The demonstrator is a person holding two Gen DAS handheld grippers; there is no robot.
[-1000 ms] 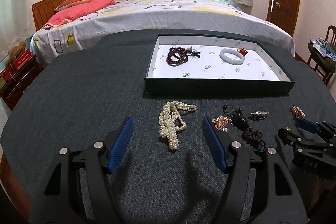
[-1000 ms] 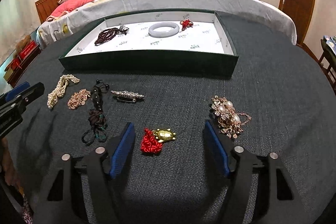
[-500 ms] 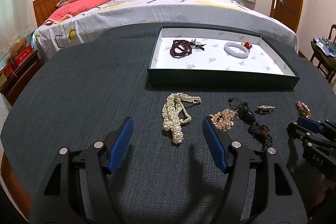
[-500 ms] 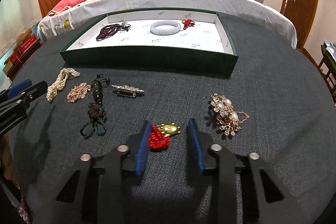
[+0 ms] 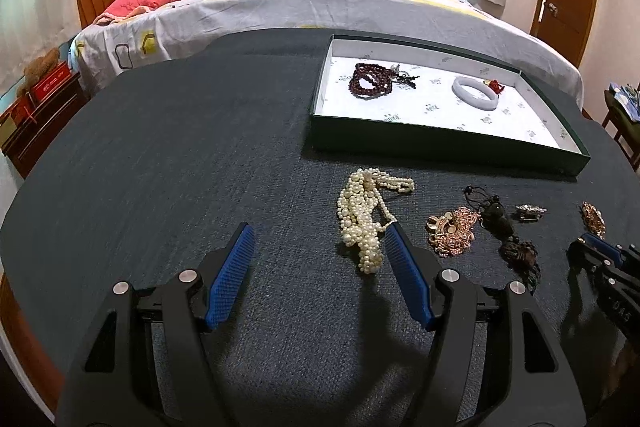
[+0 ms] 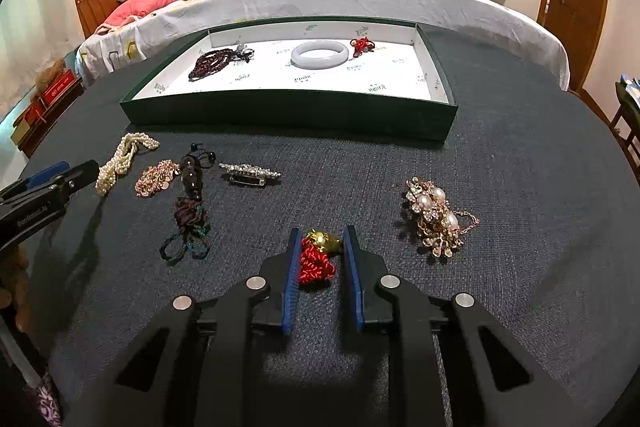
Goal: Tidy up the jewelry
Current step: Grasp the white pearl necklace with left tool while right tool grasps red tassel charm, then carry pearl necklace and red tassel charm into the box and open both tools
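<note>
In the right wrist view, the right gripper [image 6: 322,239] has just been closing, and its blue pads now stand narrow on either side of a red knotted charm with a gold piece [image 6: 319,255] at lower centre. The left pad touches the red knot; whether the right pad presses the gold piece cannot be told for sure, though the charm fills nearly all the gap. The charm lies on the dark cloth-covered table [image 6: 520,147].

To its right lies a gold and pearl brooch cluster [image 6: 436,217]. To its left sit a dark braided cord pendant [image 6: 190,211], a rose-gold chain [image 6: 154,177], a rhinestone bar brooch [image 6: 250,173] and a pearl necklace [image 6: 120,161] at the left edge. Across the upper middle stands a green tray with a white lining [image 6: 288,113]; inside it are a dark red bead bracelet [image 6: 212,61], a white jade bangle [image 6: 319,54] and a small red knot ornament [image 6: 361,45].

In the left wrist view, the left gripper [image 5: 320,239] has its fingers spread wide above the table, gripping nothing. The pearl necklace lies just left of the right finger's tip, inside the gap, with its lower end close to that pad [image 5: 406,271]. A bed [image 5: 320,3] fills the top of the frame.
</note>
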